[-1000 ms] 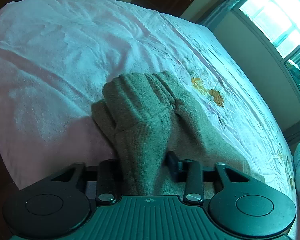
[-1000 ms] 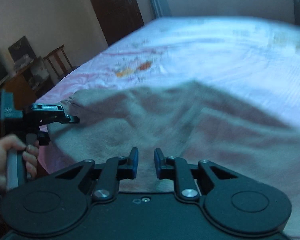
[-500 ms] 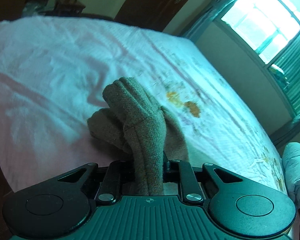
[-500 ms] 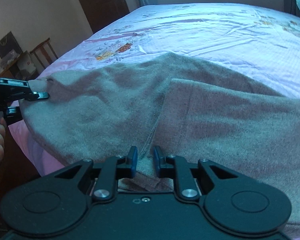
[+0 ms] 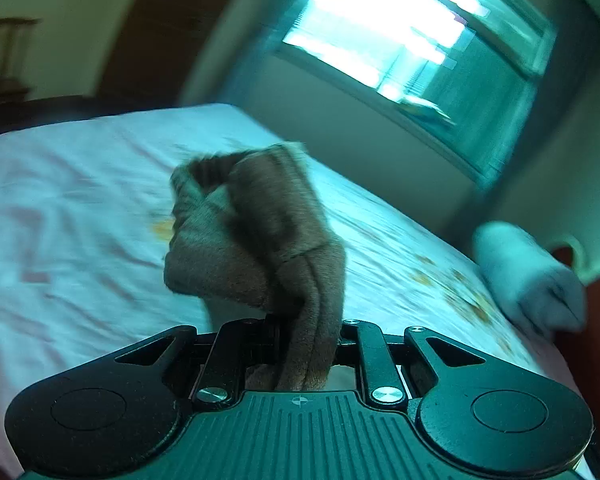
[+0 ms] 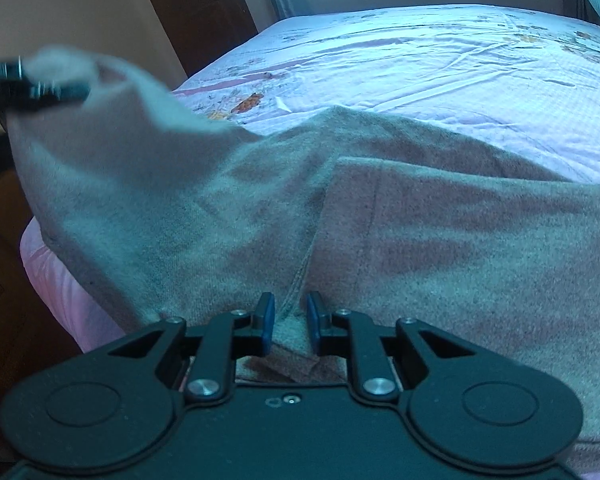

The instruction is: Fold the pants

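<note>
Pants (image 6: 380, 216): grey-brown, soft knit, spread across the near side of the bed (image 6: 420, 56), one end raised clear of the sheet.
Left gripper (image 5: 306, 332): jaws clamped tight on a bunched fold of the pants, which stands up and flops over in front of its camera; the view is blurred.
Right gripper (image 6: 290, 320): jaws narrowly apart, pinching a seam ridge at the near edge of the pants.
Bed: pale pink sheet with a floral print, creased.
Pillow (image 5: 528, 280): white, at the far right bed edge.
Window (image 5: 400, 36): bright, behind the bed.
</note>
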A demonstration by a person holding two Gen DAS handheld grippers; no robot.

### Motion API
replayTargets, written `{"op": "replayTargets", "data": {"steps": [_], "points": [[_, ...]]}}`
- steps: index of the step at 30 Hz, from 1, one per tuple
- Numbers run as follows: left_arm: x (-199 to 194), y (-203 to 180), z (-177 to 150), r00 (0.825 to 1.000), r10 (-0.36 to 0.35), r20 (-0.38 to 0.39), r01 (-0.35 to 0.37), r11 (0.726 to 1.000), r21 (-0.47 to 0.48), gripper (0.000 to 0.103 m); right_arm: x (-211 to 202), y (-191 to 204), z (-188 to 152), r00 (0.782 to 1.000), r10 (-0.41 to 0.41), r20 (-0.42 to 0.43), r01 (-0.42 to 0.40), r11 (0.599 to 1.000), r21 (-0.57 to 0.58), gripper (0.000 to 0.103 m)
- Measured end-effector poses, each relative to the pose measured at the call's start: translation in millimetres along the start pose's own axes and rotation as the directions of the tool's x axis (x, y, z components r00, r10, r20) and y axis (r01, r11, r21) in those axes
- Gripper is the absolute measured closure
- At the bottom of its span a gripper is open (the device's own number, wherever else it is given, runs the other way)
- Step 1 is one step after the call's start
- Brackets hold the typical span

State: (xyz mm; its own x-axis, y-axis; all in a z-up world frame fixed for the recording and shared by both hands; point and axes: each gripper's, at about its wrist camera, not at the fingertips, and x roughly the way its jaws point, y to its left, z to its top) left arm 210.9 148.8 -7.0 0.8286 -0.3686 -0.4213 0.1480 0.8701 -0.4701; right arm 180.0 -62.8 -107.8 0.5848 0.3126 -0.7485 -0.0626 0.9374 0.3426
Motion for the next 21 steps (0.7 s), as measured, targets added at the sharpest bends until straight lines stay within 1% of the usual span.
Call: {"op": "replayTargets", "data": {"steps": [2, 4, 5, 7, 9, 12, 15, 17, 18, 21], "points": [[3.4, -25.3, -5.8, 0.997, -0.069, -0.036, 0.071, 0.996, 0.048, 0.086, -1.9, -1.6, -0.9, 1.000, 0.008, 0.005, -0.008, 1.000, 0.007, 0.094], [8.3, -48.2, -13.1, 0.987, -0.138, -0.087, 0.146, 0.986, 0.085, 0.086, -3.0, -2.5, -1.7, 1.000, 0.013, 0.011, -0.013, 1.000, 0.008, 0.094], [10.9, -57.7, -17.3, 0.979, -0.166, -0.115, 0.177, 0.980, 0.092, 0.086, -3.6, -2.8, -2.4, 1.000, 0.015, 0.014, -0.015, 1.000, 0.009, 0.094], [18.6, -73.7, -25.4, 0.959, -0.224, -0.175, 0.242, 0.966, 0.094, 0.086, -4.6, -3.5, -3.7, 1.000, 0.020, 0.020, -0.020, 1.000, 0.005, 0.094], [26.2, -87.0, -34.1, 0.938, -0.258, -0.230, 0.287, 0.952, 0.105, 0.086, -5.0, -5.0, -5.2, 0.999, 0.028, 0.026, -0.028, 1.000, 0.005, 0.094], [32.8, -107.5, -52.0, 0.914, -0.273, -0.299, 0.320, 0.940, 0.121, 0.086, -6.3, -10.2, -8.2, 0.998, 0.055, 0.041, -0.055, 0.998, 0.016, 0.094], [37.1, -120.8, -62.2, 0.901, -0.272, -0.337, 0.335, 0.931, 0.143, 0.086, -12.2, -18.8, -6.8, 0.993, 0.101, 0.058, -0.104, 0.994, 0.042, 0.092], [35.1, -128.8, -65.4, 0.897, -0.278, -0.345, 0.348, 0.924, 0.159, 0.086, -25.1, -23.7, -5.8, 0.991, 0.094, 0.092, -0.100, 0.993, 0.062, 0.088], [34.8, -133.4, -66.4, 0.894, -0.282, -0.349, 0.355, 0.920, 0.164, 0.086, -31.6, -26.9, -6.5, 0.990, 0.088, 0.109, -0.095, 0.993, 0.063, 0.084], [32.1, -146.6, -73.4, 0.883, -0.292, -0.368, 0.376, 0.909, 0.180, 0.086, -40.4, -39.3, -12.5, 0.993, 0.076, 0.088, -0.084, 0.993, 0.086, 0.084]]}}
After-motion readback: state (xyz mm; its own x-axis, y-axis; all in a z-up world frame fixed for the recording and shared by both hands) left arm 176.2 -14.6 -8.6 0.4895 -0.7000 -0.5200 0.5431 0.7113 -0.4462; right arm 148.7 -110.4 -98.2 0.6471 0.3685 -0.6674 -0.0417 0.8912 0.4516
